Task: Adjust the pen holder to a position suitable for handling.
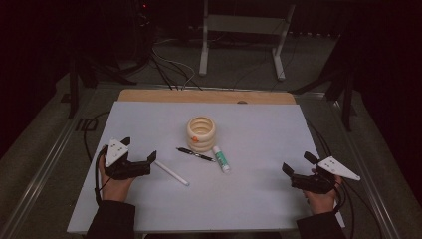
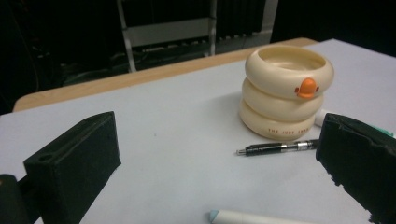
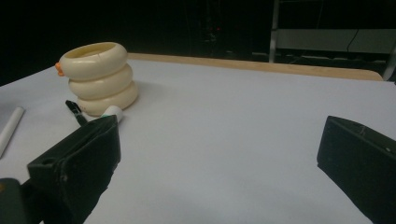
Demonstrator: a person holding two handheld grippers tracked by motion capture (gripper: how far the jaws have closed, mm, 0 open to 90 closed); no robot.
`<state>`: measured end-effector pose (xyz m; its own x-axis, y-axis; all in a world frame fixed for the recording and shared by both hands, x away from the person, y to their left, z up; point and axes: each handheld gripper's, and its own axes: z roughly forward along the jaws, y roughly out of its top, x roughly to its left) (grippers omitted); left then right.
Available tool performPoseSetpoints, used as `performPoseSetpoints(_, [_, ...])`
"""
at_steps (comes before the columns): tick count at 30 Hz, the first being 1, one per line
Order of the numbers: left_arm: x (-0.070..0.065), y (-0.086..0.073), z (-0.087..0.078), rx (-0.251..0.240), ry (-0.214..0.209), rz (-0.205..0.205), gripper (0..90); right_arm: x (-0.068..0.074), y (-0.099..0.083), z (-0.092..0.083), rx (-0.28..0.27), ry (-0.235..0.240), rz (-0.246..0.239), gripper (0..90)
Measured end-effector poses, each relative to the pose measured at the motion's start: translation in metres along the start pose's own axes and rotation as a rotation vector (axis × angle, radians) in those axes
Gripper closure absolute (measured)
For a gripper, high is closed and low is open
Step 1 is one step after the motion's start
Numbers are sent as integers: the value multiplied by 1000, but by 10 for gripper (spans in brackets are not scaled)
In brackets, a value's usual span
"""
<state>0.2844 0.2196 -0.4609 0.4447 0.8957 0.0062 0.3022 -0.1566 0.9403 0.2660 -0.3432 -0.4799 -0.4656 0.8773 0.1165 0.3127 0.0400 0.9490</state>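
My left hand-held gripper (image 1: pixel 140 152) hovers open just beside the white pen (image 1: pixel 171 173) lying on the bench (image 1: pixel 259 194). It looks light, stiff and slippery; I'd pinch it mid-barrel. My right hand-held gripper (image 1: pixel 297 166) gapes empty.

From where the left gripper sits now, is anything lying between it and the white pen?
Nothing visible. The left gripper is open, and the white pen lies just beside its jaw tip on bare table. The black pen and holder lie beyond it.
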Motion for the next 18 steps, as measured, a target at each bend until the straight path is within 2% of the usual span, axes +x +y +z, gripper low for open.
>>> performPoseSetpoints(4, [4, -2, -3, -14, 17, -26, 1, 1, 0, 2, 14, 0, 4, 1])
performPoseSetpoints(8, [6, -3, -5, -19, 18, -39, 0, 4, 3, 2, 13, 8, 13, 1])
performPoseSetpoints(11, [5, -3, -6, -18, 17, -46, 0, 7, 6, 4, 17, 9, 3, 1])
performPoseSetpoints(18, [8, -6, -8, -18, 34, -65, 1, 18, 25, 19, 66, 76, -37, 1])
